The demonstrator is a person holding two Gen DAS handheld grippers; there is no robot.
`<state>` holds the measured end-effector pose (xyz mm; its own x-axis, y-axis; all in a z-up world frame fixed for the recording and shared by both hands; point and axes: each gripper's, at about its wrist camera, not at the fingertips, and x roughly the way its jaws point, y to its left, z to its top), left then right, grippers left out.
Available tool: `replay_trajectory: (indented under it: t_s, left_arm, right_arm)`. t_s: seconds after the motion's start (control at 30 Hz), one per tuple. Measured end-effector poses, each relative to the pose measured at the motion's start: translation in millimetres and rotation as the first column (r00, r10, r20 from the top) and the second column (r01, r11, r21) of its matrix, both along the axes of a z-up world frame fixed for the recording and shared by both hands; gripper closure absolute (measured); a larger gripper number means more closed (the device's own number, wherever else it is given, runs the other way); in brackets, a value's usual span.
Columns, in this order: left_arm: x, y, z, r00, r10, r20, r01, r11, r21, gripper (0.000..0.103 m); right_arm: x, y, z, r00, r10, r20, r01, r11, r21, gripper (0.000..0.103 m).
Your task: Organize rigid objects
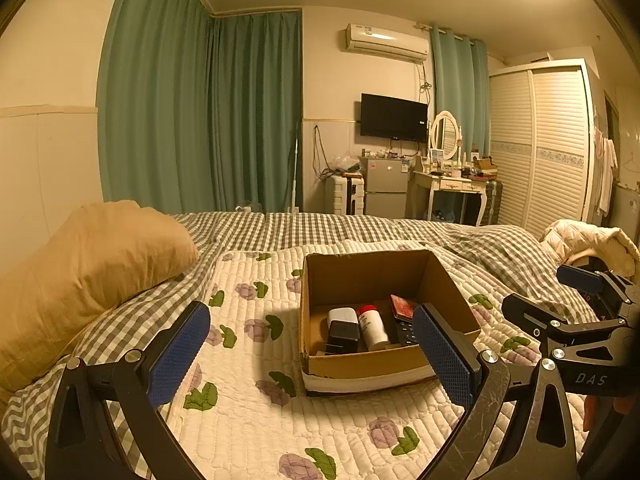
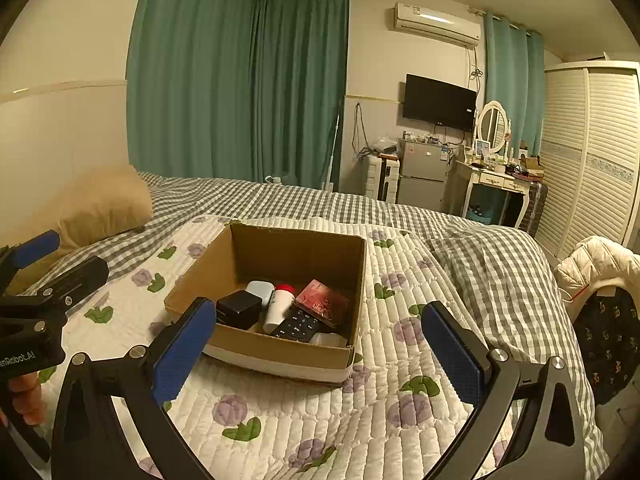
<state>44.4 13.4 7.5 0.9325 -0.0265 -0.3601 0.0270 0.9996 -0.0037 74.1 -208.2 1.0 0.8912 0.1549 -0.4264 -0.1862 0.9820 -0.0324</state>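
Both grippers are hanging spread wide and carrying nothing: left gripper (image 1: 312, 348) is hovering over the quilt (image 1: 248, 400) just short of the cardboard box (image 1: 384, 364), right gripper (image 2: 320, 348) is sitting at the box's near edge, seen from the other side. Everything rigid is already lying inside the box: black block (image 2: 239, 308) and white case (image 2: 261, 291) on one side, white bottle with red cap (image 2: 279, 306) lying flat mid-box, black remote (image 2: 298, 325) beside it, red card wallet (image 2: 323, 302) resting partly on the remote. Nothing loose is showing on the bed outside, so I'm judging this as either near-done or about to re-sort the contents. If picking, I'd be going for the bottle first: it's round and looking likely to roll, so pads should be closing across its body, not along it. Wallet is looking like it needs lifting before the remote. Box walls are crowding the fingers, so coming in steeply from above is looking safer than from the side. Quilt is soft, so pushing down is likely tilting the box. Pillow (image 1: 88, 264) is lying well clear.
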Motion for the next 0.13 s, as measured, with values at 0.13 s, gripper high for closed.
replay_trajectory:
  t_s: [0.13]
  left_arm:
    - [-1.5, -1.7, -0.2, 1.0, -0.005, 0.001, 0.005, 1.0, 0.003, 0.0]
  right_arm:
    - [-0.6, -2.5, 0.3, 1.0, 0.001, 0.001, -0.001, 1.0, 0.011, 0.0]
